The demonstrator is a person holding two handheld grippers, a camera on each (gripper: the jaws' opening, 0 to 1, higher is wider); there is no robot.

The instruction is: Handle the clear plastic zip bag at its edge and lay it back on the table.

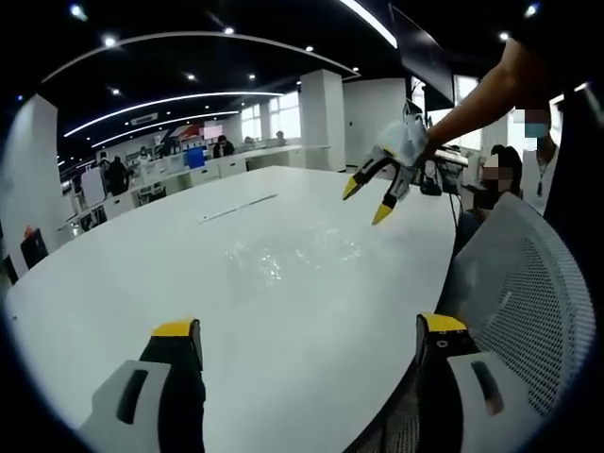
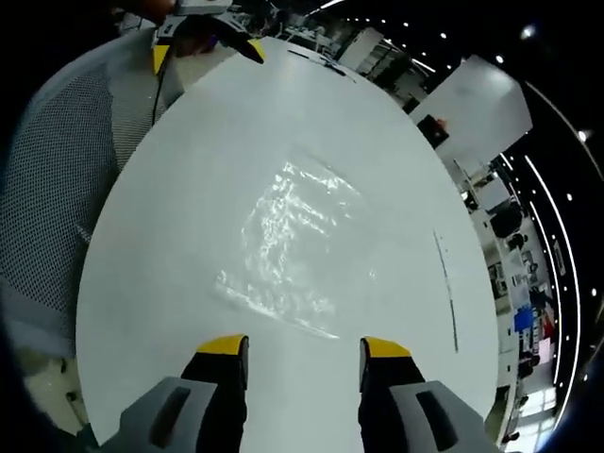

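Here 1 zip bag (image 2: 288,247) lies flat on 1 table (image 2: 189,170), both claws spread, grasping nothing.

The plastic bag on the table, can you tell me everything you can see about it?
The clear plastic zip bag is see-through and crinkly, so the light makes shiny wrinkles on it. It lies flat and looks empty on the white table. One straight edge faces the right gripper, whose yellow-tipped fingers are open just short of it. Nothing is touching the bag except the table. In the left gripper view it is a faint shimmer.
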